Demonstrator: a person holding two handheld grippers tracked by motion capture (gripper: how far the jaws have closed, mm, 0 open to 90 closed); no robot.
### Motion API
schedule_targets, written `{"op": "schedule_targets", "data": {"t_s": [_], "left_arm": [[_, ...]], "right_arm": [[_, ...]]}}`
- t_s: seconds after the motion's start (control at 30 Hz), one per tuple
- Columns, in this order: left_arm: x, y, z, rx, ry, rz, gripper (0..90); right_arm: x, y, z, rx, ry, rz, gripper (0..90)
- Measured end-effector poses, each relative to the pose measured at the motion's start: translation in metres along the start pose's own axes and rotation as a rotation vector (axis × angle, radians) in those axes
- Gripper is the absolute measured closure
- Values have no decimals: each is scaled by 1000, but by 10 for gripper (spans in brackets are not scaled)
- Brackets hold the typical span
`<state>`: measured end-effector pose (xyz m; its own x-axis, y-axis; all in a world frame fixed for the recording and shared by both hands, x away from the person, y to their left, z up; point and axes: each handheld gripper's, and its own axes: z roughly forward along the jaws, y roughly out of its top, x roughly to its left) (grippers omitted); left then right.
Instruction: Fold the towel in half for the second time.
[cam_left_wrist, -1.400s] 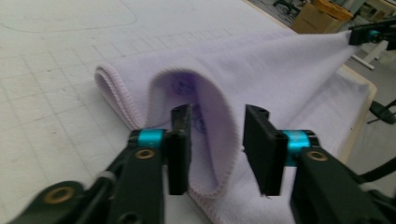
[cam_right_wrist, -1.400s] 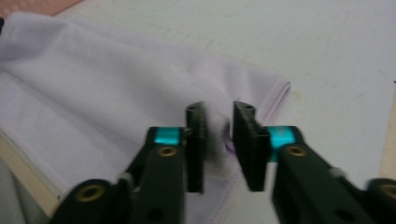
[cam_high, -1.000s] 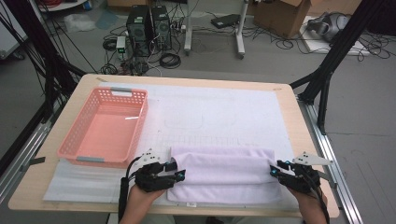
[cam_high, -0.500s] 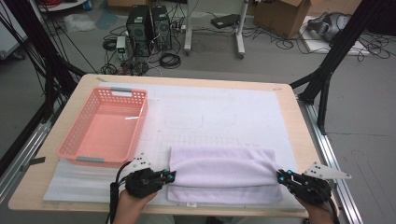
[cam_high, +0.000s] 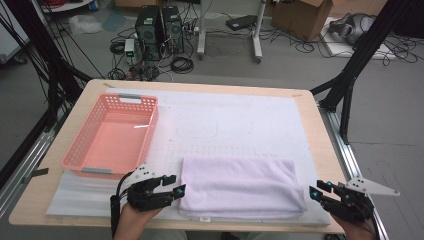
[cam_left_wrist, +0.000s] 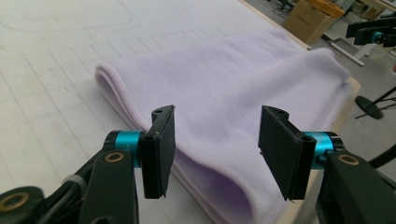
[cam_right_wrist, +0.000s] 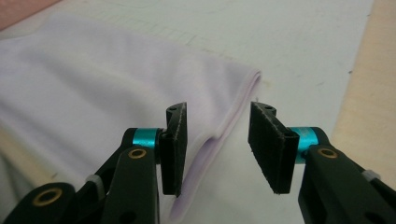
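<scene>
While the folded lilac towel (cam_high: 241, 186) lies flat on the white mat (cam_high: 240, 125) in the lower middle of the high view, I hold a gripper at each of its short ends. In the left gripper view the towel (cam_left_wrist: 224, 93) runs from the centre toward the upper right of the frame, its layered fold edge showing at the left. My left gripper (cam_high: 175, 186) sits at the lower left of the high view, just beside the towel's left end; its jaws have just been opening and now stand spread, with the near corner of the towel showing between them but not pinched. My right gripper (cam_high: 316, 192) sits at the lower right, just off the towel's right end; its jaws have also just been opening and stand apart, and in the right gripper view the towel's edge (cam_right_wrist: 233, 116) runs up between them untouched. Further out, a pink basket (cam_high: 111, 138) stands on the mat at the left of the high view, near my left gripper and apart from the towel. The mat covers most of the wooden table (cam_high: 322, 150).
</scene>
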<state>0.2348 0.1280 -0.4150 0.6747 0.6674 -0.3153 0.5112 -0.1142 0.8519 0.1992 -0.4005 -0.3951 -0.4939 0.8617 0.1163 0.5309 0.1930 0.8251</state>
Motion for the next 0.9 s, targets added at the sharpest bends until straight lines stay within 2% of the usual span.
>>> {"op": "schedule_targets", "data": {"t_s": [0.07,0.13,0.23,0.3,0.37,0.43,0.5,0.57,0.67,0.73,0.77,0.8,0.83,0.9], "left_arm": [[6,6,10,1,25,-1,434],[13,12,21,9,45,-8,426],[21,19,33,21,66,-9,422],[26,22,40,22,75,-20,417],[31,24,46,32,86,-25,407],[35,24,52,47,97,-32,402],[39,24,57,53,100,-44,397],[41,24,60,53,108,-44,389],[46,22,66,76,119,-38,376],[49,21,69,91,115,-44,366],[50,21,71,96,115,-48,359],[52,21,72,105,115,-49,353],[53,20,74,108,111,-56,353],[55,19,79,125,102,-67,360]], "right_arm": [[-4,7,14,0,-32,14,539],[-9,12,34,5,-35,27,539],[-14,18,67,70,-41,25,540],[-17,20,87,115,-86,-4,529],[-21,22,102,143,-99,1,541],[-27,22,111,150,-131,-12,567],[-33,23,111,132,-177,32,604],[-36,22,110,118,-187,39,623],[-36,21,108,93,-160,43,610],[-37,22,104,47,-109,73,567],[-38,23,104,39,-65,89,541],[-39,24,105,54,-14,107,527],[-38,24,108,81,5,96,526],[-36,23,113,122,9,57,526]]}}
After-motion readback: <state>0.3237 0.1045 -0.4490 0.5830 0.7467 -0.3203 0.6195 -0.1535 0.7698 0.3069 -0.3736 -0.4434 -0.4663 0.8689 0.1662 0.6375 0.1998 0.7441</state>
